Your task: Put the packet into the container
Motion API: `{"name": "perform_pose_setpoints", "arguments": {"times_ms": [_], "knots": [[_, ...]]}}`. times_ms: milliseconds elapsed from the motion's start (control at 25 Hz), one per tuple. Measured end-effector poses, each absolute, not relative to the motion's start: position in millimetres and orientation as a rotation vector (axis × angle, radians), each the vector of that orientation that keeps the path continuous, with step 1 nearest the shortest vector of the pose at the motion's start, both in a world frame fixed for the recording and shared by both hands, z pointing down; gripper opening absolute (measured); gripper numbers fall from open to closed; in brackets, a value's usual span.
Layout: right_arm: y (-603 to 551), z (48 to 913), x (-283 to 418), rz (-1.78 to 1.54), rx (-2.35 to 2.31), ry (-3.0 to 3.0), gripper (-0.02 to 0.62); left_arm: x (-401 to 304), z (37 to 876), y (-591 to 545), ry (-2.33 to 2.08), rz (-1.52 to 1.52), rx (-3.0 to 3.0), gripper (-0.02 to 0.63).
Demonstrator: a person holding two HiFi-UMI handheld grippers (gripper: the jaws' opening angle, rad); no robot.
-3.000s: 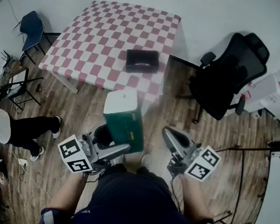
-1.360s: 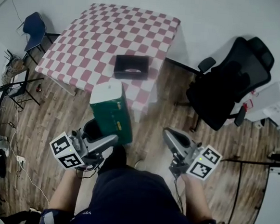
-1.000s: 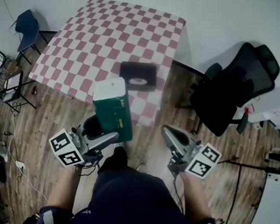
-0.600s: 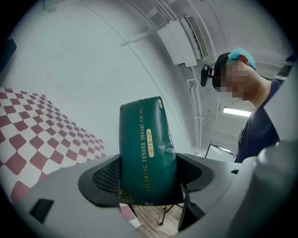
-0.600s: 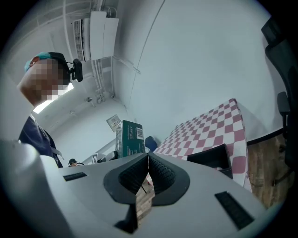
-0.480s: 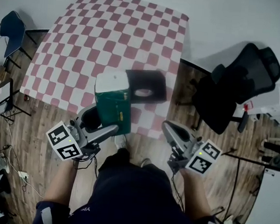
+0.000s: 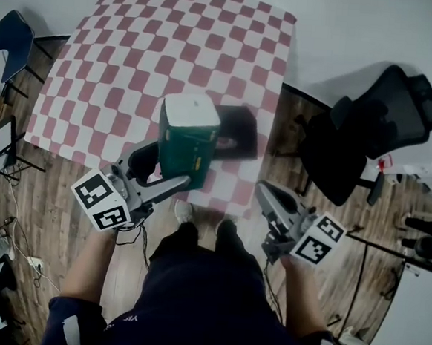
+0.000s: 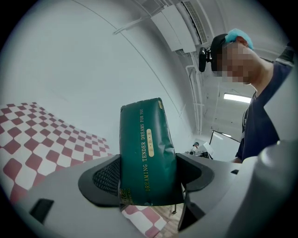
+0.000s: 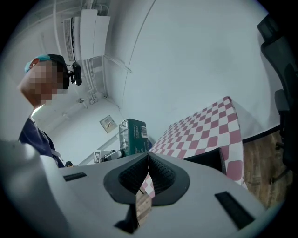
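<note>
On our left, the left gripper (image 7: 161,188) has its jaws clamped on the lower end of the green packet (image 7: 189,138), which it holds upright in the air above the near part of the checkered table (image 7: 120,64). Just to the right, the black container (image 7: 240,127) sits on the table close to the front edge, its left side hidden behind the packet. We judge the task about midway: the packet is gripped and at the table, but lowering it into the container and letting go are not yet done. Further right, the right gripper (image 7: 264,188) hangs near the table's front corner, jaws pressed together with nothing between them. Beyond it stands a black office chair (image 7: 369,117). The head view gives us the layout. Only the left gripper view shows the pads squeezing the packet's sides and its gold print, yet it shows no container. The right gripper view shows both the container's dark wall and the packet side-on.
</note>
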State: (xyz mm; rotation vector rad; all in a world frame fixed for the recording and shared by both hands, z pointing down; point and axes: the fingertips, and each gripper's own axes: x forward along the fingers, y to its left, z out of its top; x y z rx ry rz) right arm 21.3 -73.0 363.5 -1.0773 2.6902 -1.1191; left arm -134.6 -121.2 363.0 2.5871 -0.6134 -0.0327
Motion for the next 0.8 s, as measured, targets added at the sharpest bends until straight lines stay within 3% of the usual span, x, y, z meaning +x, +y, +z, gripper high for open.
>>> {"name": "perform_pose_setpoints", "arguments": {"times_ms": [520, 800], "knots": [[-125.0, 393.0, 95.3, -1.211, -0.949, 2.665, 0.017, -77.8, 417.6, -183.6, -0.742, 0.574, 2.735, 0.39], [-137.7, 418.1, 131.1, -1.282, -0.968, 2.624, 0.017, -46.4, 476.6, -197.4, -0.575, 0.972, 2.784, 0.368]]}}
